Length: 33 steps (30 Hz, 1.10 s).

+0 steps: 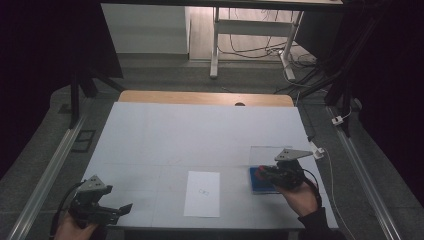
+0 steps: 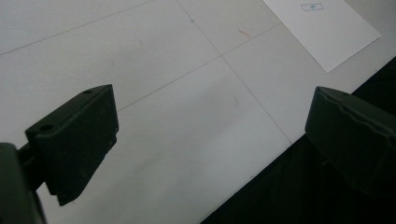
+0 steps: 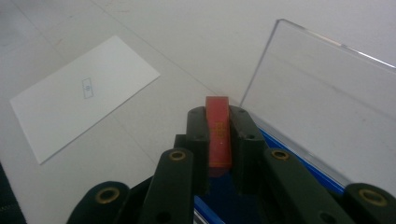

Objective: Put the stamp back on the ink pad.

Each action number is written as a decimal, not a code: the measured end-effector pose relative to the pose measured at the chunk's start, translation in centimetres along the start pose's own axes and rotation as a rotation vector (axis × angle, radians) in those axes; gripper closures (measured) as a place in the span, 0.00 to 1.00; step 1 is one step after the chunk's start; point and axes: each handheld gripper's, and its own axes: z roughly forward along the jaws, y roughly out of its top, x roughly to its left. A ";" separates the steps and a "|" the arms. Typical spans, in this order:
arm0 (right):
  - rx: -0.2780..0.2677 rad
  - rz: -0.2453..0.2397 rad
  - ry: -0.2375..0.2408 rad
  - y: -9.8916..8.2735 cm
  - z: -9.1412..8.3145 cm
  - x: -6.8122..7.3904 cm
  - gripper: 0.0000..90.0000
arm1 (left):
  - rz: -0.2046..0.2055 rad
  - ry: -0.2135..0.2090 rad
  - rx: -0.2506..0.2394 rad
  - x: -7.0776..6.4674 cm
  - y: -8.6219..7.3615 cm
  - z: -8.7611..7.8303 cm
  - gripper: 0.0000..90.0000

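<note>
My right gripper [image 3: 218, 123] is shut on a thin red block [image 3: 218, 133] with small gold marks, held on edge between the jaws. In the high view the right gripper [image 1: 261, 172] hovers over the left edge of a blue tray [image 1: 261, 187], which carries an upright clear lid [image 1: 272, 156]. That lid [image 3: 327, 102] rises just right of the jaws, with the tray's blue rim [image 3: 299, 158] below. A white paper sheet [image 1: 202, 193] with a small printed mark lies left of the tray. My left gripper [image 1: 122, 209] rests at the table's near left corner, jaws wide apart and nothing between them.
The white table [image 1: 200, 135] has a wooden strip along its far edge. Its near edge runs under the left gripper [image 2: 210, 135]. The paper sheet [image 2: 322, 28] lies beyond it. A white cable connector [image 1: 318, 150] sits at the table's right edge. Desk legs and cables stand on the floor behind.
</note>
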 end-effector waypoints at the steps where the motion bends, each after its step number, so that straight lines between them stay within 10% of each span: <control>1: 0.000 0.004 -0.004 -0.1 -0.1 -0.1 0.88 | 0.000 0.000 0.000 0.0 0.0 0.0 0.04; 33: 0.122 0.020 -0.101 -2.0 0.6 -2.9 0.87 | -0.001 0.000 0.000 0.0 0.0 0.0 0.04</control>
